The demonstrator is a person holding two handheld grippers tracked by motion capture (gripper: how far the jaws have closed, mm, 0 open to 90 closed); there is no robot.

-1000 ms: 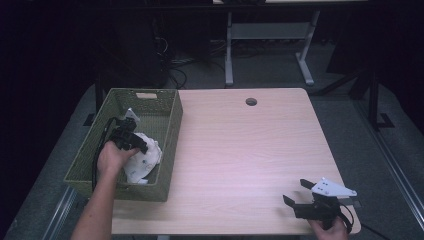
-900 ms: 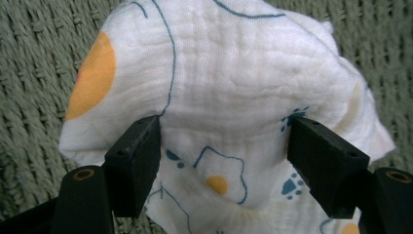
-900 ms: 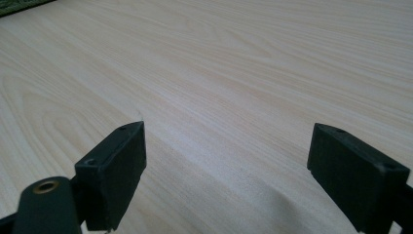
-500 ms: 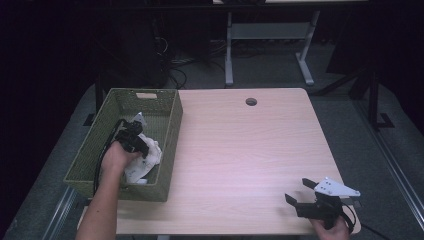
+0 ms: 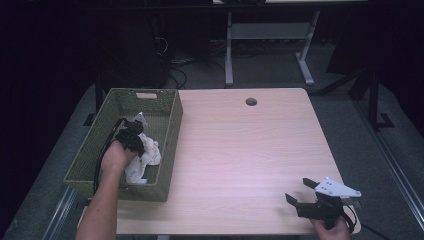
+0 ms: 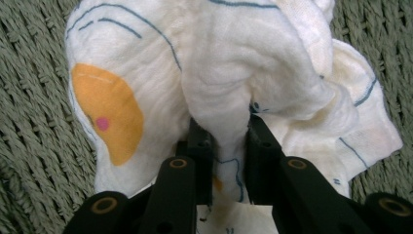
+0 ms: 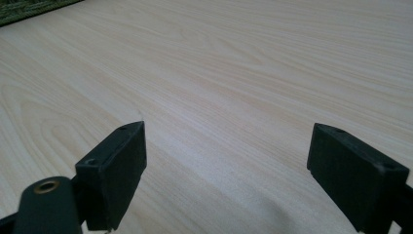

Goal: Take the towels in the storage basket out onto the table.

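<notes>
A crumpled white cloth with blue lines and an orange patch lies in the green woven basket at the table's left. My left gripper reaches down into the basket. Its jaws have just been closing, and they now pinch a fold of the cloth between them. In the left gripper view the left gripper has cloth bulging above both pads. My right gripper rests near the table's front right corner. In the right gripper view the right gripper stands wide open over bare wood.
The light wooden table has a round cable hole near its far edge. The basket's woven floor surrounds the cloth. Desk legs and cables stand on the dark floor beyond the table.
The left hand has shifted slightly in the basket, pressing its gripper down onto the cloth. The right gripper has stayed in place.
</notes>
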